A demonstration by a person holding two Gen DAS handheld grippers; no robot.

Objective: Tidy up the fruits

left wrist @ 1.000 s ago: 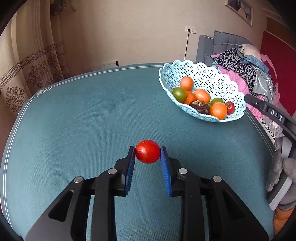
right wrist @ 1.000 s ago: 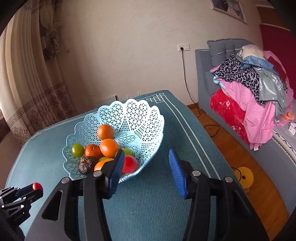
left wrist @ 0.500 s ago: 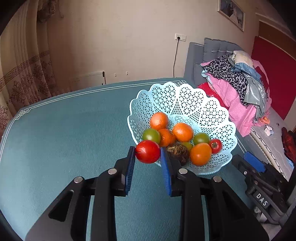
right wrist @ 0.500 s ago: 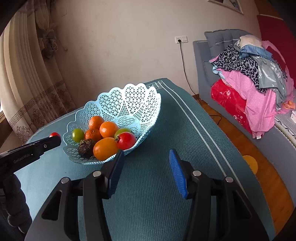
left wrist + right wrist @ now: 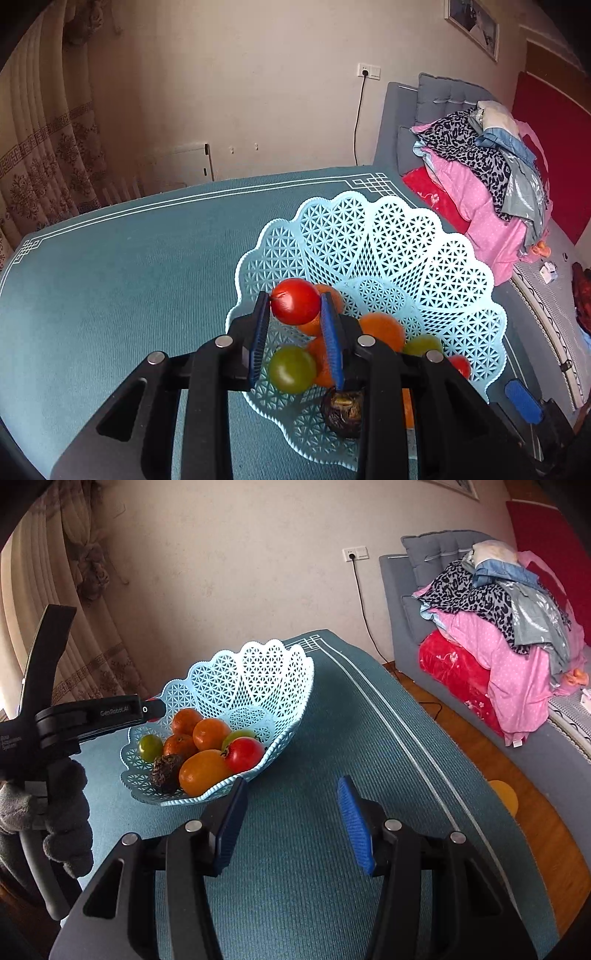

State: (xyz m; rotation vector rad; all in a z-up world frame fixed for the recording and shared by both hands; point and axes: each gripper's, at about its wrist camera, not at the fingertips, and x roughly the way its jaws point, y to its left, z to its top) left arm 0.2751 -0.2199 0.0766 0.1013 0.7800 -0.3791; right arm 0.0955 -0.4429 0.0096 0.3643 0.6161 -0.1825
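My left gripper (image 5: pixel 295 306) is shut on a red tomato (image 5: pixel 295 301) and holds it above the near-left part of a light blue lattice basket (image 5: pixel 388 236). The basket holds oranges (image 5: pixel 380 328), a green fruit (image 5: pixel 291 369), another red tomato (image 5: pixel 243 753) and a dark wrinkled fruit (image 5: pixel 166 771). In the right wrist view the left gripper (image 5: pixel 147 709) reaches over the basket (image 5: pixel 258 675) from the left. My right gripper (image 5: pixel 291 812) is open and empty, low over the table in front of the basket.
The table is covered by a teal cloth (image 5: pixel 129 266) with a white border. A grey sofa piled with clothes (image 5: pixel 498 627) stands to the right. A curtain (image 5: pixel 40 147) hangs at the left. A yellow object (image 5: pixel 504 794) lies on the wooden floor.
My left gripper has carried the red tomato to the right and forward, from over the bare cloth to above the basket. The right gripper has drawn back a little and stays open.
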